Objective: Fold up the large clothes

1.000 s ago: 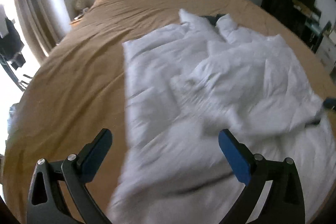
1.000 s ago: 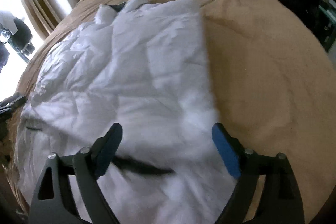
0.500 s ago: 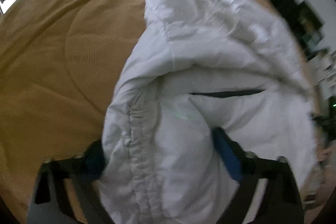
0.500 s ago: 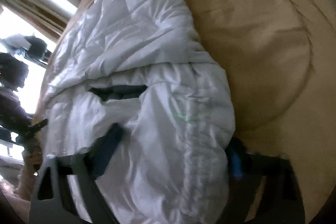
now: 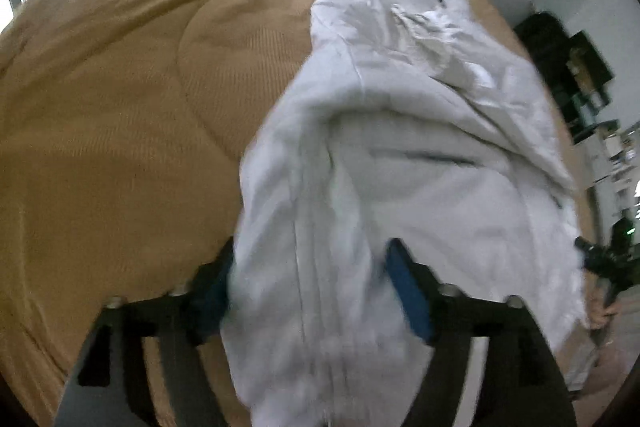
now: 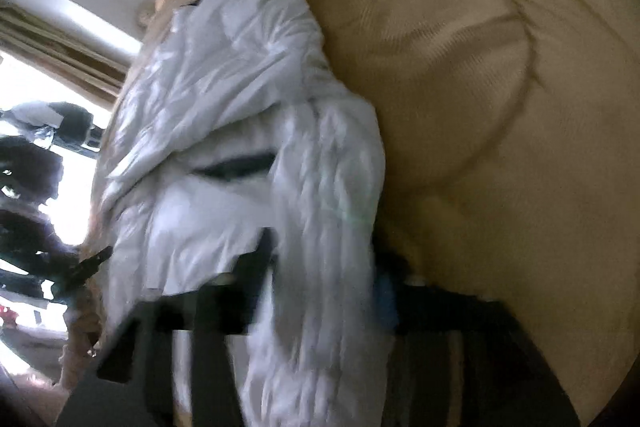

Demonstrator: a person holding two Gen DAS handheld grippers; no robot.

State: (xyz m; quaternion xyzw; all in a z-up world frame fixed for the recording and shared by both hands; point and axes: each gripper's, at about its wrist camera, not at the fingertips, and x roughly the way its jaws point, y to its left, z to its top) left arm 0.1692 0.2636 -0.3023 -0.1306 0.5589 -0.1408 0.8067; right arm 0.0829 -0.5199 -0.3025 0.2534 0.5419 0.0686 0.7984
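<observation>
White puffer jacket point(image 5: 400, 155), lying along the tan bed point(image 5: 120, 87), has its hem bunched between my left gripper point(image 5: 316, 291) and right gripper point(image 6: 320, 267), whose jaws clamp it; lifting both corners level should keep the fold square.

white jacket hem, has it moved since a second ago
Yes. The white jacket hem, earlier flat on the tan bedspread, is now bunched up between the fingers of the left gripper and right gripper, above the bed.

Left claw point(image 5: 310, 291) and right claw point(image 6: 320, 275) each clamp bunched white fabric.
</observation>
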